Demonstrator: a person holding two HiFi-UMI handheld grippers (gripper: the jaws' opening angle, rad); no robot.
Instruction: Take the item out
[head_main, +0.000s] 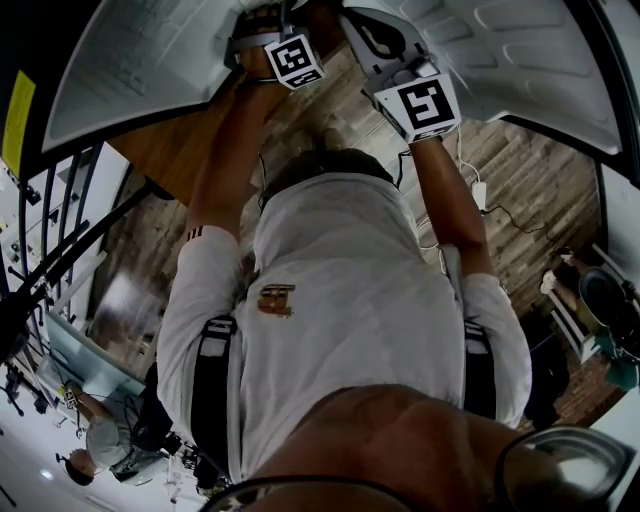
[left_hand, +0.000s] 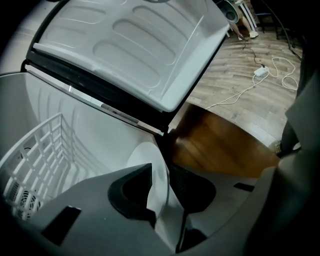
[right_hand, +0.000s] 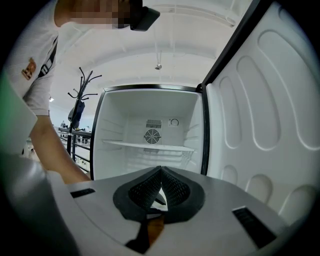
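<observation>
The left gripper (left_hand: 161, 175) is closing, with a white curved piece (left_hand: 159, 205) between its jaws. The right gripper (right_hand: 161, 172) is pinched together, facing the open fridge (right_hand: 120, 125).

Shelf (right_hand: 150, 145) inside fridge (right_hand: 114, 120), door (right_hand: 265, 100) to its right

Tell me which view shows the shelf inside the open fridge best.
The right gripper view: it looks straight into the compartment, with the shelf running wall to wall below the fan grille. The left gripper view shows a wire basket and the door liner, no shelf; the head view shows just the fridge's door liner.
</observation>
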